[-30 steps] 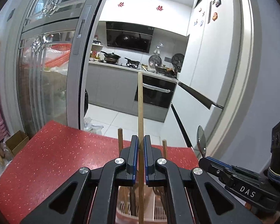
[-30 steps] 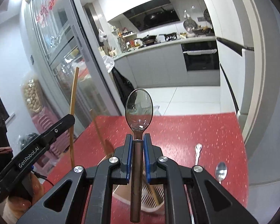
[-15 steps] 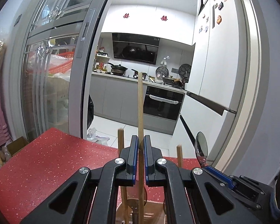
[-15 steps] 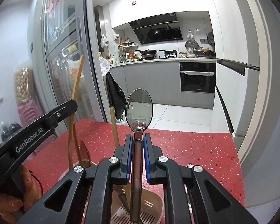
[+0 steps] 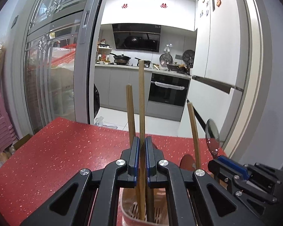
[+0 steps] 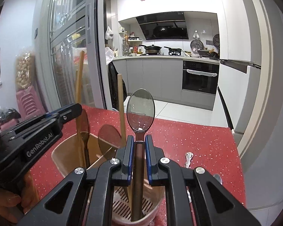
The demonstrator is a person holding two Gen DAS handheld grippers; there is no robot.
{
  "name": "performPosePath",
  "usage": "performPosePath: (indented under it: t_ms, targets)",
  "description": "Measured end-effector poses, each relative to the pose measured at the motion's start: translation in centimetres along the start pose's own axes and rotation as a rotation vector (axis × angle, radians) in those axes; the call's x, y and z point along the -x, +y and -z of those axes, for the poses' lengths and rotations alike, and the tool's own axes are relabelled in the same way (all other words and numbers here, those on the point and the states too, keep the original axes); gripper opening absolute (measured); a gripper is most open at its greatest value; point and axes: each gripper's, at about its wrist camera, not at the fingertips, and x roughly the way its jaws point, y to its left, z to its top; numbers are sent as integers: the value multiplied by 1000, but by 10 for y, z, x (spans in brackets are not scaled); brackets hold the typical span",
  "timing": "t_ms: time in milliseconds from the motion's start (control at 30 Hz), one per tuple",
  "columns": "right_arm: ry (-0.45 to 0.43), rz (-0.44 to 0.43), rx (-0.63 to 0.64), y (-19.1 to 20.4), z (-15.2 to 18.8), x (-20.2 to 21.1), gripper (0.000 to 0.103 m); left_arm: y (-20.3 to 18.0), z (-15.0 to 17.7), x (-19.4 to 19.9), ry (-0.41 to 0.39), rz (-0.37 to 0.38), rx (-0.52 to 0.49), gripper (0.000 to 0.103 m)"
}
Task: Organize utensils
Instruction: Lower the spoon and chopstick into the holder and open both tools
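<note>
Your left tongs [image 5: 141,146] are clamped on an upright wooden chopstick [image 5: 141,101], its lower end inside the pink utensil holder [image 6: 66,154] on the red worktop [image 5: 66,150]. Your right tongs [image 6: 138,145] grip a dark-handled spoon [image 6: 140,111], bowl up, handle reaching into the same holder. Two metal spoons [image 6: 188,157] lie on the worktop nearby.
</note>
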Motion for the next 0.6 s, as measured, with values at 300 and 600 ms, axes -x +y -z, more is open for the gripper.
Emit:
performPosePath:
  t_ms: [300,600]
  targets:
    - [55,-14,-2,1,7,0,13,0,9,0,81,-9,-23,31]
    - [83,-45,-35,-4,4,1,43,2,13,8,118,-14,-22,31]
